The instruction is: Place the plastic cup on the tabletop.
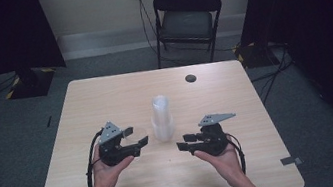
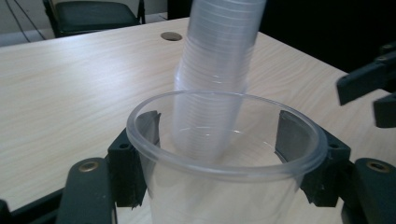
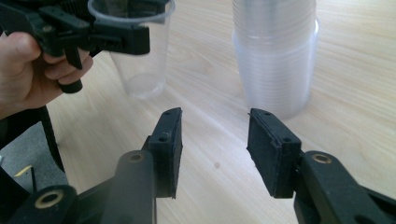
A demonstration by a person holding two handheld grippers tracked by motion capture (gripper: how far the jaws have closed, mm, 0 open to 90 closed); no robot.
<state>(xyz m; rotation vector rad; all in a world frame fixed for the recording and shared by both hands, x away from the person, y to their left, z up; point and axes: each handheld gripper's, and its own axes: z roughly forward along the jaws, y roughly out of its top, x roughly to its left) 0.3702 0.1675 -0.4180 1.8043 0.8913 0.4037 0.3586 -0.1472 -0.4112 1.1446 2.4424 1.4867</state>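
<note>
Left gripper (image 2: 224,163) pinches a single clear cup (image 2: 224,154) by its rim, near the table's (image 1: 104,98) middle, just beside the cup stack (image 1: 161,117). Right gripper (image 3: 215,144) is spread and empty. Harder squeezing could crush the thin cup, or a swing may topple the stack.

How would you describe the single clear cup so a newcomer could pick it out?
On the light wooden table, find the tall stack of clear plastic cups at its middle. Just left of it, the left gripper is clamped round the single cup. Unlike the nested stack, it is one lone, empty cup.
</note>
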